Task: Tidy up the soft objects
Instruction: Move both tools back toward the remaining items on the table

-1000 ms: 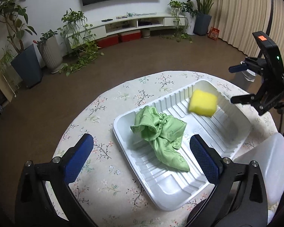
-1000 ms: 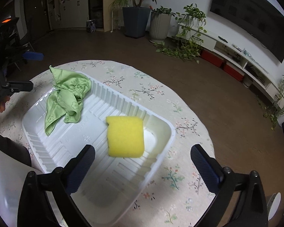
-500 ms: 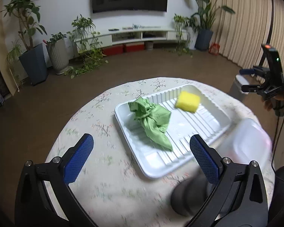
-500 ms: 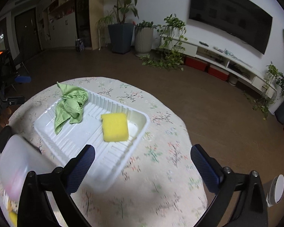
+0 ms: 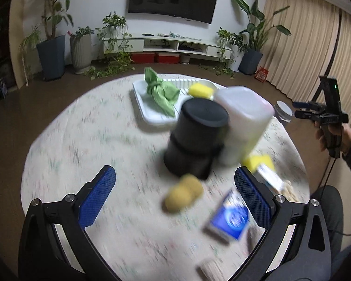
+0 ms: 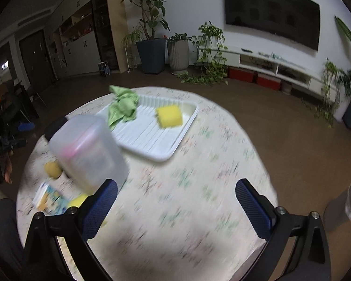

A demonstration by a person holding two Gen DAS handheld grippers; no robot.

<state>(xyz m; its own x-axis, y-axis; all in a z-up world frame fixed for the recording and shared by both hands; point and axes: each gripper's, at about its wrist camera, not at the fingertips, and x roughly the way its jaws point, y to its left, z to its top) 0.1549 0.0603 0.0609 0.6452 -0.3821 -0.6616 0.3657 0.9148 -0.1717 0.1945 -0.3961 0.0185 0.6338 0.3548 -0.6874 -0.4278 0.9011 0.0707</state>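
Note:
A green cloth [image 5: 161, 92] [image 6: 122, 107] and a yellow sponge [image 5: 201, 90] [image 6: 169, 116] lie in the white ribbed tray [image 5: 149, 114] [image 6: 166, 149] on the far side of the round table. Nearer, a tan soft lump [image 5: 183, 195] [image 6: 52, 169] and a second yellow sponge [image 5: 259, 161] [image 6: 78, 202] sit on the tablecloth. My left gripper [image 5: 174, 175] is open and empty, well back from the tray. My right gripper [image 6: 175, 187] is open and empty too, and it also shows off the table's right side [image 5: 301, 110]. Both views are motion-blurred.
A black cylinder [image 5: 196, 138] and a translucent white container [image 5: 243, 124] [image 6: 89, 149] stand between the grippers and the tray. A blue packet [image 5: 231, 217] [image 6: 50, 199] lies near the table edge. A grey bin [image 6: 344, 208] stands on the floor at right.
Both grippers have pulled back from the tray toward the table's near side. The tray now looks far off, and the cylinder, container and loose items have come into view.

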